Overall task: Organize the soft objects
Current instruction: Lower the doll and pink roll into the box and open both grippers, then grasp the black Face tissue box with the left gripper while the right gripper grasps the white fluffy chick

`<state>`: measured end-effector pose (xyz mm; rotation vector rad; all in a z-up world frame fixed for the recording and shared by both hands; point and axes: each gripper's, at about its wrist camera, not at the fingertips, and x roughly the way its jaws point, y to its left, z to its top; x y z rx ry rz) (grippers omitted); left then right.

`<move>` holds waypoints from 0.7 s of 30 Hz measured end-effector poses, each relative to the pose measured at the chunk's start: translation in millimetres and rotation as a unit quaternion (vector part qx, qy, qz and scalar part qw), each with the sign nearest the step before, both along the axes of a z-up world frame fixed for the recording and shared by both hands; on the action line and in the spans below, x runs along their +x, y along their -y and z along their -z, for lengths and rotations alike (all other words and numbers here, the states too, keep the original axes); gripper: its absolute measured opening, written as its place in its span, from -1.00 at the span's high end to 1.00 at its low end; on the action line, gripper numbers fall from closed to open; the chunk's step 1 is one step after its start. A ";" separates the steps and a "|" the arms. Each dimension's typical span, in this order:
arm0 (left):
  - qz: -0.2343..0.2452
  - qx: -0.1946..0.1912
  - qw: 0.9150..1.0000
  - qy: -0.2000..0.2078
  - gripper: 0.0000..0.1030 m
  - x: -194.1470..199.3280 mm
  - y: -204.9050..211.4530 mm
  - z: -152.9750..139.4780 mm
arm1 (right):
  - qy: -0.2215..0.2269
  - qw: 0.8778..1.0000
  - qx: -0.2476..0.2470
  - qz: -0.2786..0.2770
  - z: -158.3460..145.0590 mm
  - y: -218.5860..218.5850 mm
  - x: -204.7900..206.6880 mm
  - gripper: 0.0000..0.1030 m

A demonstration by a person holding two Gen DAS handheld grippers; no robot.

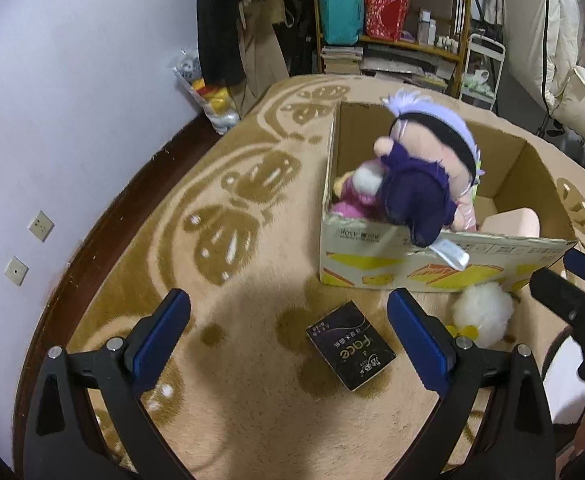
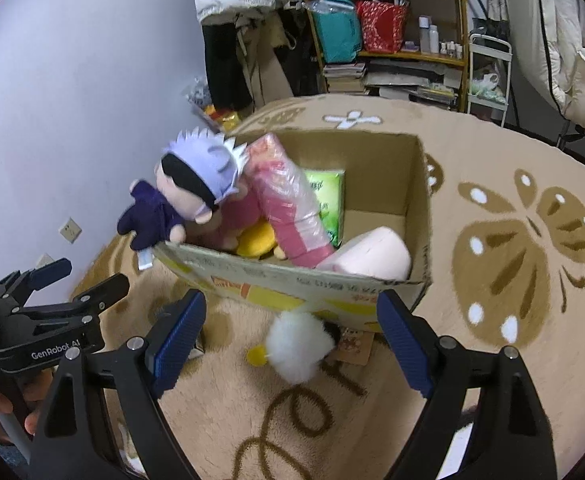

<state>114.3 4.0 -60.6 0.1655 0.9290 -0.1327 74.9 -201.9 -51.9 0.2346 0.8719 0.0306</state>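
Beige butterfly-patterned carpet carries a cardboard box already holding a pink wrapped roll, other soft items, and a purple-haired plush doll draped over its front rim. Still outside, just before the box, lie a black tissue pack and a white fluffy toy. Left gripper and right gripper both gape wide, empty.

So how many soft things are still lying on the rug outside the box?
2: a fluffy white toy against the cardboard box front, and a dark tissue pack to its left. Others could be hidden behind the box.
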 end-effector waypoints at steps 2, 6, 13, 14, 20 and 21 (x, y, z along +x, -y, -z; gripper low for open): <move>0.001 0.001 1.000 -0.008 -0.91 2.2 1.9 5.4 | -0.008 1.000 -0.005 -0.003 5.9 -2.7 2.3 -0.78; 0.003 0.003 1.000 -0.022 -0.91 7.3 4.8 15.8 | -0.026 1.000 -0.005 -0.008 17.1 -5.8 7.8 -0.78; 0.003 0.000 0.999 -0.043 -0.91 16.5 6.9 27.7 | -0.055 0.998 -0.012 -0.013 34.4 -10.9 17.0 -0.78; 0.003 0.000 0.999 -0.046 -0.91 17.3 7.5 29.2 | -0.059 0.998 -0.014 -0.013 36.7 -11.4 17.8 -0.78; 0.007 0.007 0.998 -0.061 -0.91 25.0 13.9 40.1 | -0.076 0.997 -0.006 -0.011 47.0 -10.1 23.4 -0.77; 0.007 0.010 0.998 -0.064 -0.91 26.3 14.7 42.4 | -0.078 0.997 -0.007 -0.011 48.5 -10.2 24.5 -0.77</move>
